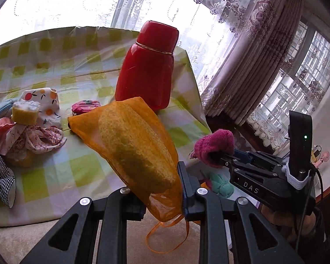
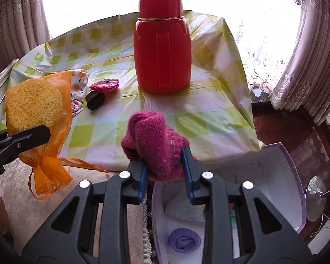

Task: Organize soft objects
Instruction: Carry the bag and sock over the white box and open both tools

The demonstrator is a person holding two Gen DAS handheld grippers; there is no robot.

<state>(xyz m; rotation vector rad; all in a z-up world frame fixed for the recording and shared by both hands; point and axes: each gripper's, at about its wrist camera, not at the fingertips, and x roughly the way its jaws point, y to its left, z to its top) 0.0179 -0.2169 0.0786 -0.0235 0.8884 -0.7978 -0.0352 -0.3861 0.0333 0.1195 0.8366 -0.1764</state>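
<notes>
My left gripper (image 1: 162, 195) is shut on an orange mesh bag (image 1: 134, 145) with a yellow sponge inside, held in the air off the table's near edge. The same bag (image 2: 39, 110) hangs at the left of the right wrist view, with the left gripper (image 2: 22, 140) clamped on it. My right gripper (image 2: 166, 171) is shut on a pink knitted piece (image 2: 154, 136), which bulges above the blue pads (image 2: 143, 176). The pink knit (image 1: 215, 145) and the right gripper (image 1: 222, 156) also show at the right of the left wrist view. More soft things lie on the checked tablecloth (image 2: 187, 114).
A tall red thermos (image 2: 162, 50) stands mid-table. A white box with a purple rim (image 2: 281, 176) sits below my right gripper and holds a purple knit roll (image 2: 183, 241). On the table lie a fruit-print cloth (image 1: 44, 101), a yellow sponge (image 1: 25, 111), a pink purse (image 2: 104, 84) and a brown scrunchie (image 2: 95, 98).
</notes>
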